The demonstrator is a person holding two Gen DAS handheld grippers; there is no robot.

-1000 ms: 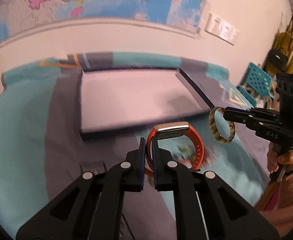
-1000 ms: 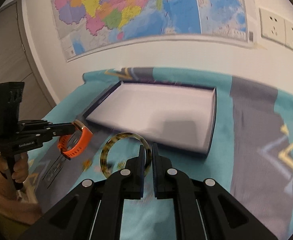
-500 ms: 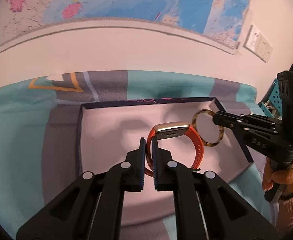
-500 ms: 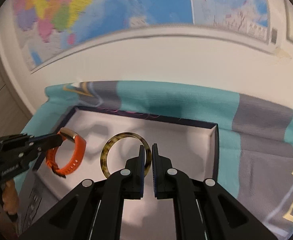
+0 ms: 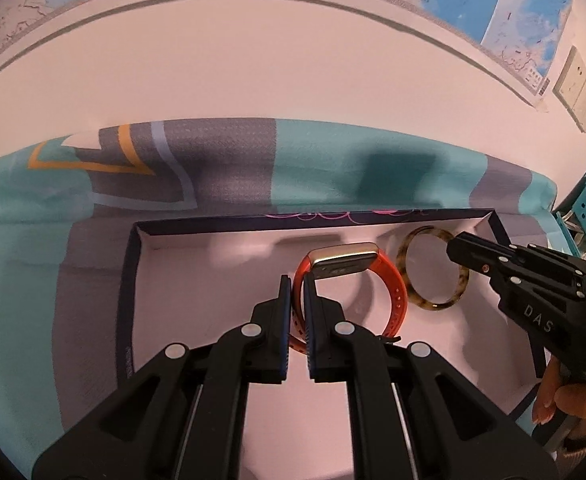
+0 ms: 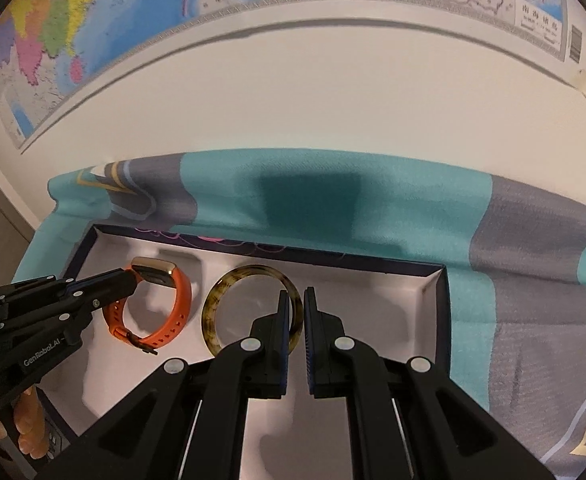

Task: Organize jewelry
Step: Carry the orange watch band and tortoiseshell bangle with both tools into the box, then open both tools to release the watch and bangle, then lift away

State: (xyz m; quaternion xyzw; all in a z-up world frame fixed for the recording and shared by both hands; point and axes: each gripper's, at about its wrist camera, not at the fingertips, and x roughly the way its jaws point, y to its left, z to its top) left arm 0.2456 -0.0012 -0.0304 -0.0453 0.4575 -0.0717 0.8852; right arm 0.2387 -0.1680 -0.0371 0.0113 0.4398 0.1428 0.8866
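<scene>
L gripper (image 5: pixel 298 292): you had it pinched on orange watch band (image 5: pixel 389 288), over tray (image 5: pixel 131 280) interior.
R gripper (image 6: pixel 293 304): clamped tortoiseshell bangle (image 6: pixel 217 304), beside watch.
Tip: you needed both lower before release, kept apart.

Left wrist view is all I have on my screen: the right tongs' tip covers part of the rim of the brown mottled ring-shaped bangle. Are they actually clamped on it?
Observer: Yes. The right wrist view shows the right tongs shut on the right side of the brown mottled ring-shaped bangle, over the shallow dark-walled, white-lined box.
Operator: What is to the right of the bangle, behind those tongs?
Observer: Only white lining shows up to the box's right wall. Past it lies the teal and grey striped cloth.
</scene>
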